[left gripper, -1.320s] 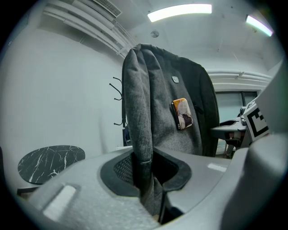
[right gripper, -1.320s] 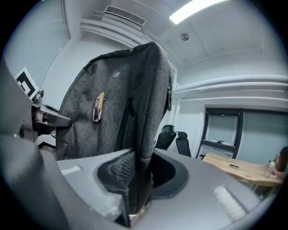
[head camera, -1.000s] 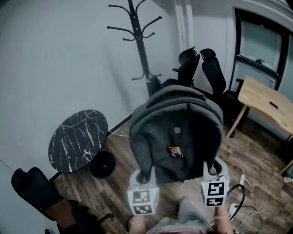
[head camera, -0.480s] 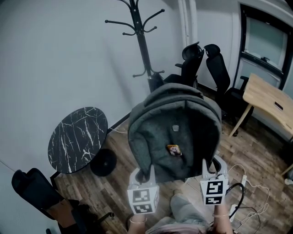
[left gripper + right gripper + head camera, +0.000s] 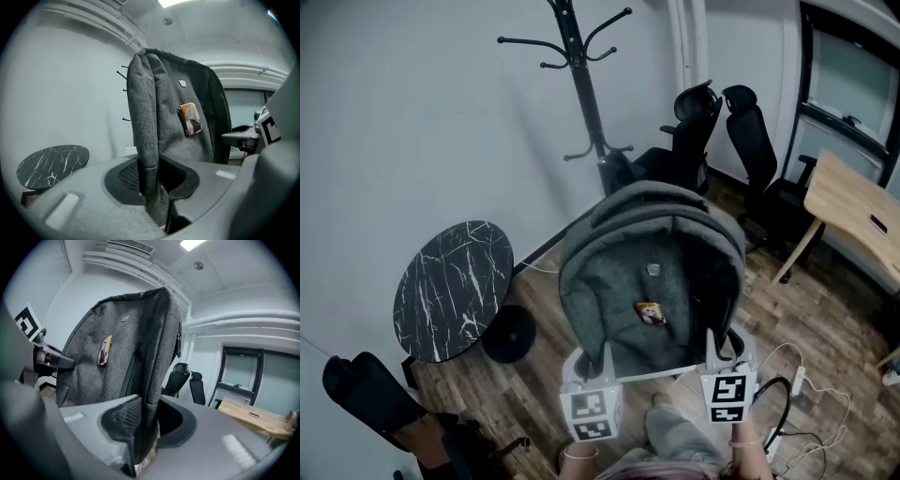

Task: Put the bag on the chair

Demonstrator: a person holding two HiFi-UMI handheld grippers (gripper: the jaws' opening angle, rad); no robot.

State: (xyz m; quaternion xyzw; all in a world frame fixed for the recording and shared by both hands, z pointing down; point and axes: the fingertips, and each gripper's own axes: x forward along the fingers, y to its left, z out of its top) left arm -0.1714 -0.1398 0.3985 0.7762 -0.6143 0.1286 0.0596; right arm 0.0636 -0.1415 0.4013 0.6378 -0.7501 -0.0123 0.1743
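A grey backpack (image 5: 652, 281) with a small orange tag hangs in the air in front of me, held up by both grippers. My left gripper (image 5: 602, 360) is shut on the bag's lower left edge (image 5: 149, 154). My right gripper (image 5: 715, 345) is shut on the lower right edge (image 5: 150, 399). Two black office chairs (image 5: 712, 122) stand against the far wall behind the bag, and they also show in the right gripper view as black office chairs (image 5: 185, 380).
A black coat stand (image 5: 581, 94) rises at the back left of the bag. A round black marble table (image 5: 455, 289) stands at the left. A wooden desk (image 5: 853, 202) is at the right. Cables and a power strip (image 5: 792, 384) lie on the wood floor. Another dark chair (image 5: 370, 398) sits at bottom left.
The bag and both grippers have dropped a little in the head view, and the view has shifted, so the chairs and coat stand show more fully above the bag.
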